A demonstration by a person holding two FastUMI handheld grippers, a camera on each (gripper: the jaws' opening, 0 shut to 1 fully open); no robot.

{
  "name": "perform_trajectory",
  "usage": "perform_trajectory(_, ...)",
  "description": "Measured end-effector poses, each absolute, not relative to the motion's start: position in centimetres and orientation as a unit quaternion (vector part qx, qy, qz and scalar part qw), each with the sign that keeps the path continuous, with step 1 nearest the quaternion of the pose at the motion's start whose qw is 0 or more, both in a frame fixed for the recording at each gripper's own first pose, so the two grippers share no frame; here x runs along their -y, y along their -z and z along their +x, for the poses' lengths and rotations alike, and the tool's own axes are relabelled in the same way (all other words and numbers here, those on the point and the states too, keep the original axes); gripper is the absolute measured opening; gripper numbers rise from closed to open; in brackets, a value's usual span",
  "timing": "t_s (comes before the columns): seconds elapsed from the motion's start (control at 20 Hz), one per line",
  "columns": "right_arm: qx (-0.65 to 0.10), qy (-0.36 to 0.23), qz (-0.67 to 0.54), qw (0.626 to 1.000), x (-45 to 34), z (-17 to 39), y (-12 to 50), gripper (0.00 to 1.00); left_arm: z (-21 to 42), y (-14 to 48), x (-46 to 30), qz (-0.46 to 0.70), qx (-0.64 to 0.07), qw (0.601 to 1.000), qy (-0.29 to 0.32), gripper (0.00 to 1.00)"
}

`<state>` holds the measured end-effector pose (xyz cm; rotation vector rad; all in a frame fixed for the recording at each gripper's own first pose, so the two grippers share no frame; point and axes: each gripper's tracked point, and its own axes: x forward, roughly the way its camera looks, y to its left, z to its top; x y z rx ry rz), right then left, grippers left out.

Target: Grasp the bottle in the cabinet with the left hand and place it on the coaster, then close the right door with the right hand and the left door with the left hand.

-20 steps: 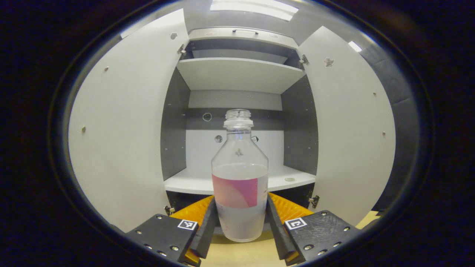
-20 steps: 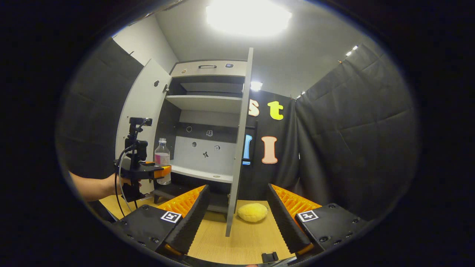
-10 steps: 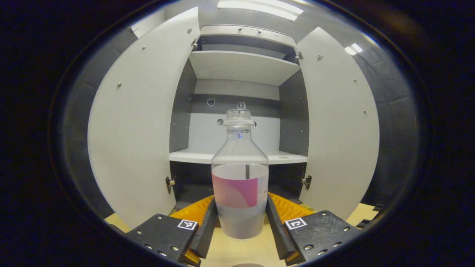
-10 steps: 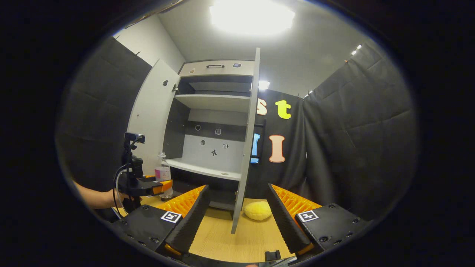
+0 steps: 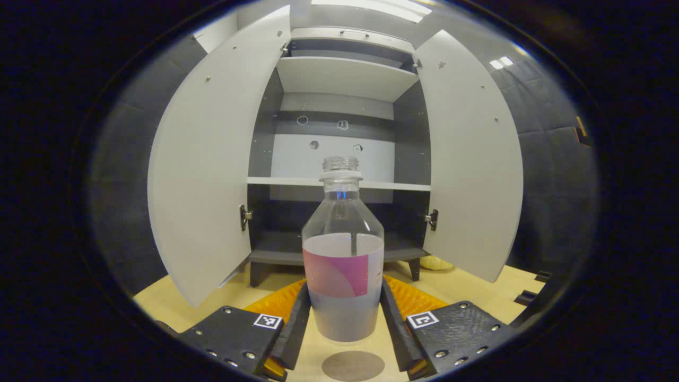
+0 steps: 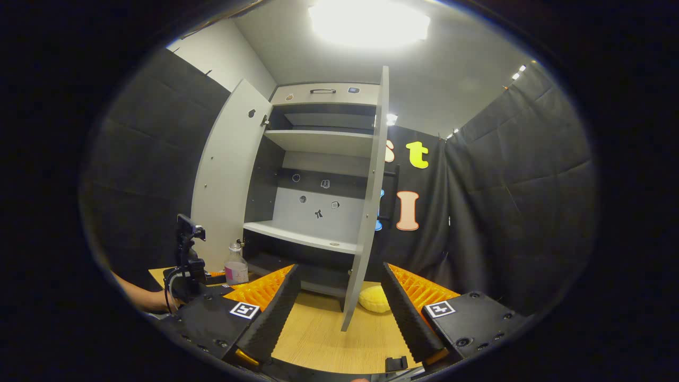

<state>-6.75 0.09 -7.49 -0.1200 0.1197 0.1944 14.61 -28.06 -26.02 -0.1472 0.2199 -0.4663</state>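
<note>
**Bottle held over the coaster, both doors open**

In the left gripper view, the left door (image 5: 204, 159) stands swung wide at the left, then comes the open cabinet (image 5: 345, 79) with its bare shelf, and the right door (image 5: 469, 159) at the right. In front, the left gripper (image 5: 344, 318) is clamped on the clear bottle (image 5: 342, 265), a finger pressing each side of its lower body. The bottle is upright, its long axis vertical, uncapped mouth on top, out of the cabinet and above the wooden table (image 5: 467, 289). The round grey coaster (image 5: 353, 366) lies directly beneath and slightly nearer the camera than the bottle's base; a gap seems to remain, so the coming move looks like a short, straight lowering, with the left hand alone placed to do it.

The right gripper view adds the side-on picture: the left gripper (image 6: 212, 276) and its bottle (image 6: 236, 265) low over the table at the far left, a forearm behind them. The right gripper (image 6: 339, 313) has its fingers spread, holding nothing, facing the edge of the right door (image 6: 366, 212), with a yellow sponge (image 6: 374, 298) just beyond. The coaster is seen from the left gripper view.
</note>
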Motion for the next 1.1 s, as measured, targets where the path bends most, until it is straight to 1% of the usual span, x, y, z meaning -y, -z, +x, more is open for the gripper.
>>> perform_trajectory(0.05,-0.065,-0.099,-0.059,0.991,-0.3,-6.8,7.8,0.98,14.3,27.0,28.0,-0.069,-0.114,0.964,0.230,0.70)
perform_trajectory(0.1,-0.067,-0.101,-0.059,0.991,-0.4,-6.8,7.9,0.94,14.0,27.9,28.0,-0.066,-0.119,0.964,0.230,0.70)
perform_trajectory(0.15,-0.067,-0.103,-0.061,0.991,-0.4,-6.8,7.9,0.97,13.7,28.9,28.0,-0.065,-0.124,0.963,0.228,0.70)
perform_trajectory(0.2,-0.068,-0.103,-0.065,0.990,-0.4,-6.7,8.0,0.97,13.5,29.8,28.3,-0.066,-0.129,0.963,0.229,0.77)
perform_trajectory(0.45,-0.086,-0.103,-0.069,0.989,-0.1,-6.5,9.4,0.98,12.1,33.9,30.3,-0.041,-0.150,0.958,0.240,0.77)
perform_trajectory(0.65,-0.103,-0.106,-0.071,0.986,-0.3,-5.9,10.7,0.98,11.6,36.3,30.7,-0.031,-0.164,0.957,0.236,0.77)
perform_trajectory(0.7,-0.106,-0.108,-0.070,0.986,-0.2,-5.8,10.9,0.98,11.5,36.7,30.8,-0.030,-0.167,0.958,0.233,0.70)
perform_trajectory(0.75,-0.109,-0.109,-0.070,0.986,-0.3,-5.7,11.1,0.98,11.5,37.2,30.7,-0.029,-0.170,0.958,0.229,0.70)
perform_trajectory(0.8,-0.111,-0.109,-0.070,0.985,-0.3,-5.6,11.2,0.94,11.3,37.5,30.7,-0.028,-0.174,0.958,0.226,0.70)
perform_trajectory(0.85,-0.112,-0.109,-0.071,0.985,0.0,-5.7,11.2,0.98,11.1,37.9,30.6,-0.030,-0.177,0.958,0.224,0.70)
perform_trajectory(1.1,-0.121,-0.109,-0.064,0.985,0.3,-5.5,11.8,0.98,10.6,37.9,30.4,-0.031,-0.176,0.959,0.219,0.71)
